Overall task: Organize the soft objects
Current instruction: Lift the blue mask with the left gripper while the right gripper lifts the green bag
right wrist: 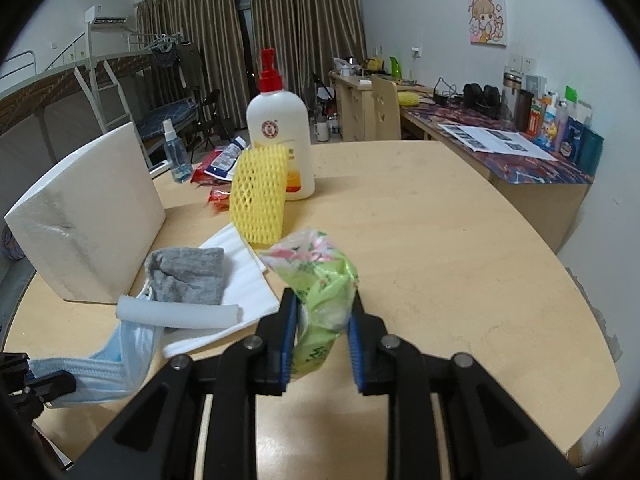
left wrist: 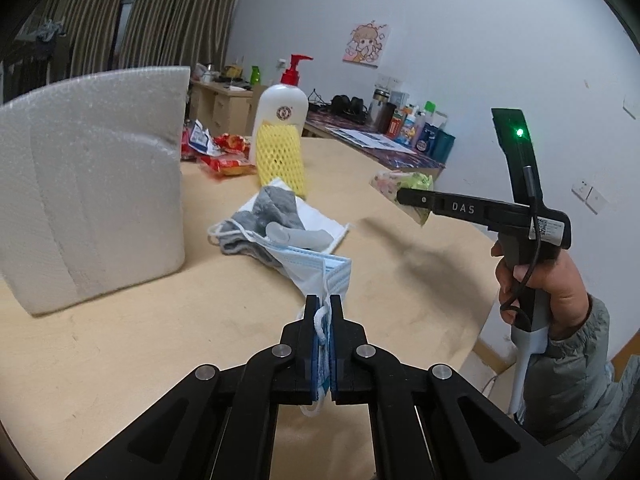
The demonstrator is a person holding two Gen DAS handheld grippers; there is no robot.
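Note:
My left gripper (left wrist: 323, 300) is shut on a blue face mask (left wrist: 320, 268), whose ear loop hangs between the pads. The mask's far end still trails toward a pile of a grey sock (left wrist: 272, 208), a white foam sheet (left wrist: 324, 226) and a foam tube (left wrist: 300, 236). Above the round wooden table (right wrist: 440, 260), my right gripper (right wrist: 322, 296) is shut on a green flowered tissue pack (right wrist: 316, 272), squeezed between the blue pads. In the left wrist view that right gripper (left wrist: 400, 194) hovers to the right, held by a hand. A yellow foam net (right wrist: 260, 192) stands behind the pile.
A big white foam block (right wrist: 92, 216) stands at the left. A white lotion bottle (right wrist: 280, 128) with a red pump, red snack wrappers (left wrist: 228, 156) and a small spray bottle (right wrist: 176, 156) sit at the back. A cluttered desk (right wrist: 520, 160) lines the right wall.

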